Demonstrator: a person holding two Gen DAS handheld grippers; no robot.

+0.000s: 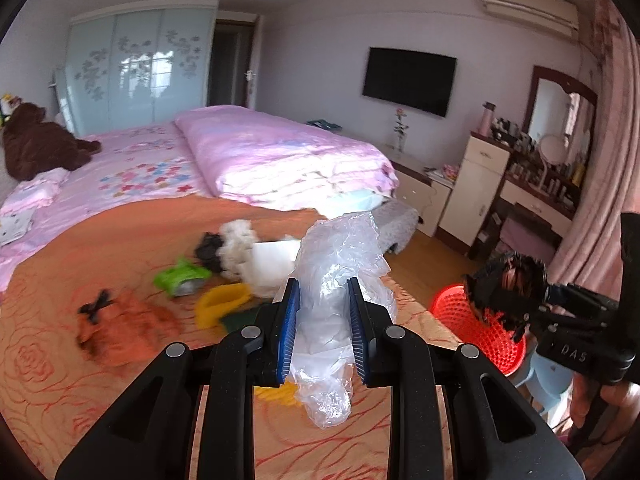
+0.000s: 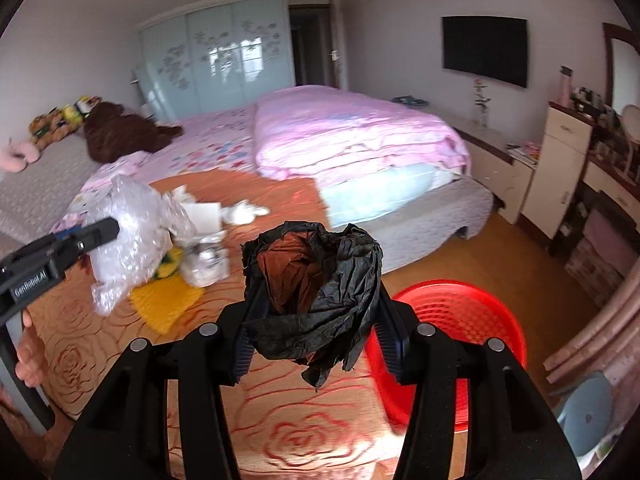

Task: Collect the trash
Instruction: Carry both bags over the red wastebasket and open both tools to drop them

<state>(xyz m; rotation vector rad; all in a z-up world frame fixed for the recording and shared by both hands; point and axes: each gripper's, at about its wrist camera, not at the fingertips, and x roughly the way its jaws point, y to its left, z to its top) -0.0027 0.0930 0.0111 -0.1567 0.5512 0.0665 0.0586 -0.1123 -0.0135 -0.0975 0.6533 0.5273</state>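
Note:
My left gripper [image 1: 323, 292] is shut on a crumpled clear plastic bag [image 1: 340, 264], held above the orange rose-patterned blanket [image 1: 60, 360]. The same bag [image 2: 132, 236] and left gripper [image 2: 106, 228] show at the left of the right wrist view. My right gripper [image 2: 316, 300] is shut on a crumpled black plastic bag [image 2: 320, 280], lifted over the bed's corner beside the red mesh basket [image 2: 460, 312]. In the left wrist view that black bag [image 1: 508, 292] hangs just above the red basket [image 1: 460, 308]. More litter lies on the blanket: a green wrapper [image 1: 182, 278], white tissue [image 1: 240, 240], yellow piece [image 1: 220, 304].
A folded pink quilt [image 1: 280, 156] covers the far bed. A brown plush toy [image 1: 36, 144] lies at the left. A white cabinet [image 1: 476, 188] and dressing table [image 1: 552, 176] line the right wall. A light blue stool [image 2: 584, 412] stands by the basket on the wooden floor.

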